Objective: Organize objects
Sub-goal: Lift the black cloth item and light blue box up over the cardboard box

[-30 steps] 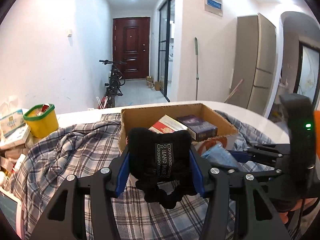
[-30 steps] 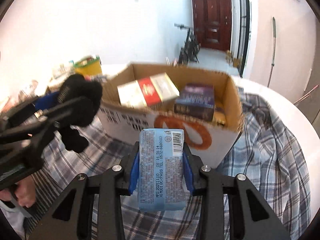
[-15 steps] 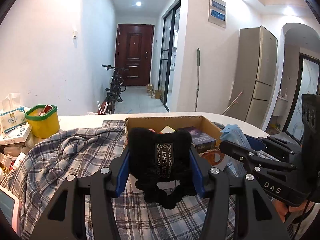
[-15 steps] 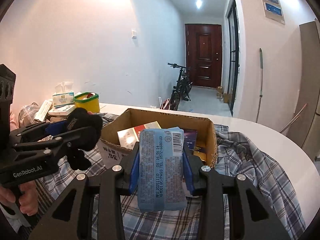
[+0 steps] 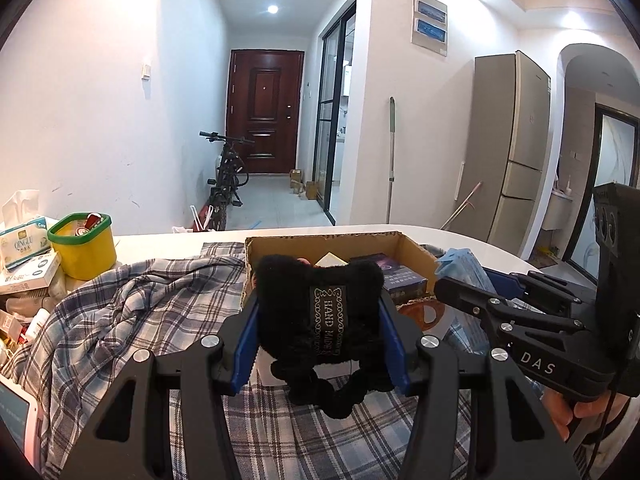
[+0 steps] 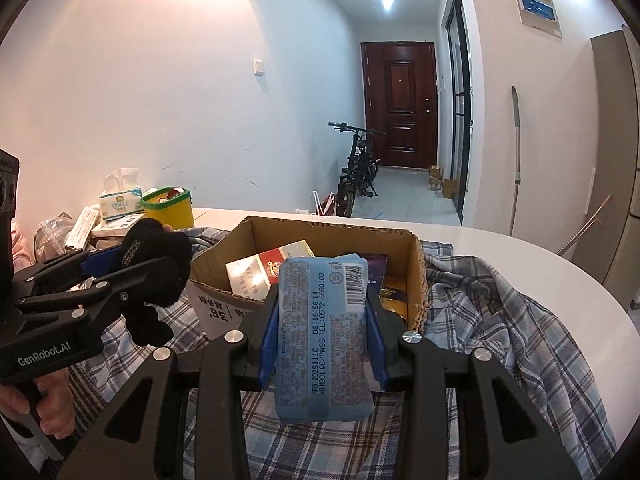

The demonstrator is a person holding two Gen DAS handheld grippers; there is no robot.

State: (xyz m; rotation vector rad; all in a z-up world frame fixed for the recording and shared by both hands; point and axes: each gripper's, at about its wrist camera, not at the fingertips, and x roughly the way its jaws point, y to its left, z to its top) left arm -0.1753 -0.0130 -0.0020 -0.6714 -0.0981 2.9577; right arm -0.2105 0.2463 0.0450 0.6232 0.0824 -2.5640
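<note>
To the far left of my left gripper (image 5: 320,332) I see a tissue box (image 5: 22,240) and a yellow tub with a green rim (image 5: 82,246) on the white table (image 5: 160,240). Nearer, the plaid cloth (image 5: 132,308) lies under both grippers. My left gripper is closed on a black fuzzy item with a "HAND MADE" label (image 5: 320,312); the blue pads press it from both sides and it hangs a little below them. Just ahead of this gripper stands the open cardboard box (image 5: 320,240), and inside it I can see a dark purple box (image 5: 394,270). To the right, my right gripper (image 6: 322,334) is clamped on a blue wipes pack (image 6: 324,336), printed side facing the camera, held in front of the same box. In the right wrist view a red and white carton (image 6: 264,270) lies in the box, ahead and slightly left of the pack.
</note>
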